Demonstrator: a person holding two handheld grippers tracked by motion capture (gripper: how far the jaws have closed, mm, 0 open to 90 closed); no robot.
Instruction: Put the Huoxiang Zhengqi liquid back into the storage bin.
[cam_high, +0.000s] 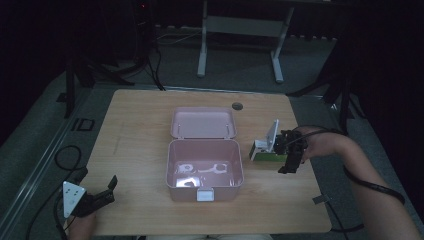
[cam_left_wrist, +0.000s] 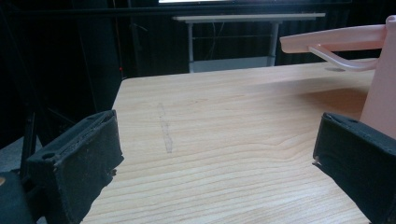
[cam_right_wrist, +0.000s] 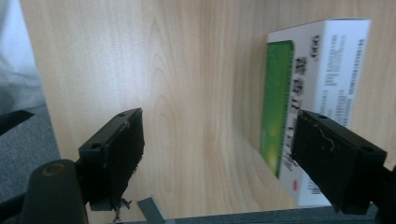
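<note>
Green-white carton (cam_high: 262, 150) near tabletop right edge, not yet in open pink box (cam_high: 204, 172). Right gripper (cam_right_wrist: 217, 154) jaws spread, empty; left gripper (cam_high: 105, 192) spread, idle.

Print on green-white box (cam_right_wrist: 322, 70) too blurred to read; pink case (cam_left_wrist: 380, 88) cut off at rt edge, contents perhaps unclear.

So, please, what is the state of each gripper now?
Left gripper: open, holding nothing.
Right gripper: open, beside the green and white box, not gripping it.
</note>
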